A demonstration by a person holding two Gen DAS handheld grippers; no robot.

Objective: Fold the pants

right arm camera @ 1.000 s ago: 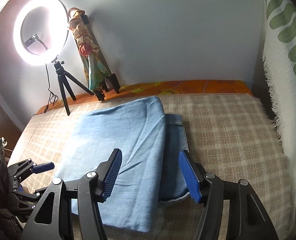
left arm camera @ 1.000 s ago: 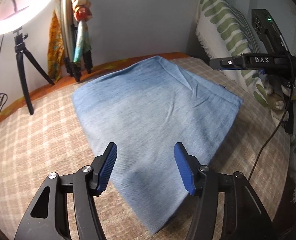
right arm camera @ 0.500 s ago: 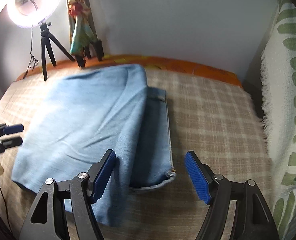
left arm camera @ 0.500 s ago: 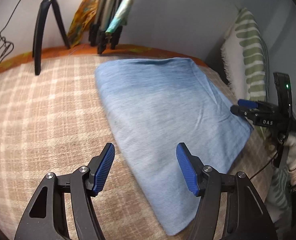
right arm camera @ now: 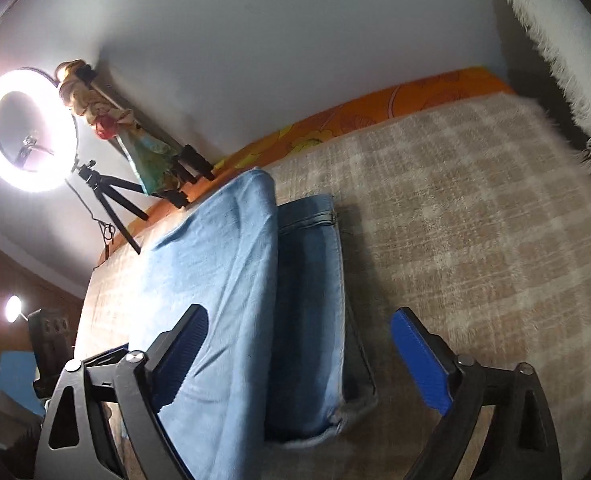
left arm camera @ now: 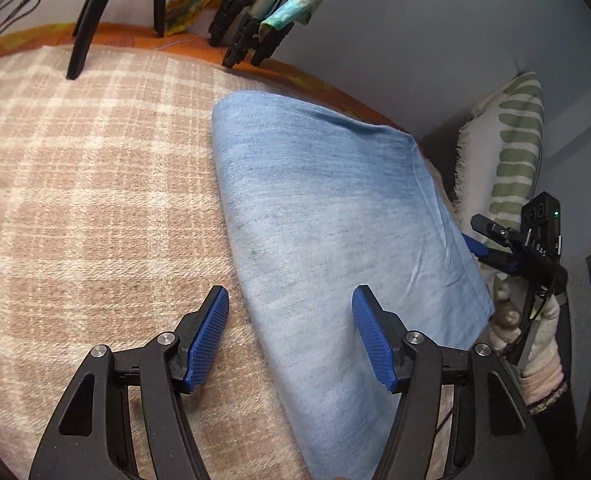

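Pants [right arm camera: 231,280] partly hidden behind right tool [right arm camera: 299,364]

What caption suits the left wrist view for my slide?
Open left tongs poised over folded blue pants on checked blanket.

Over the last second the left claw [left arm camera: 289,334] has swung leftward and dropped closer to the bed [left arm camera: 87,200], so the folded pants [left arm camera: 335,240] now sit to its right rather than squarely ahead, with their left edge running between its spread fingers. The right claw [right arm camera: 299,354] has rolled to a tilt and come down nearer the pants' waistband end [right arm camera: 315,436]. Seen from the left, it has sunk from high above the cloth to the pants' right edge.
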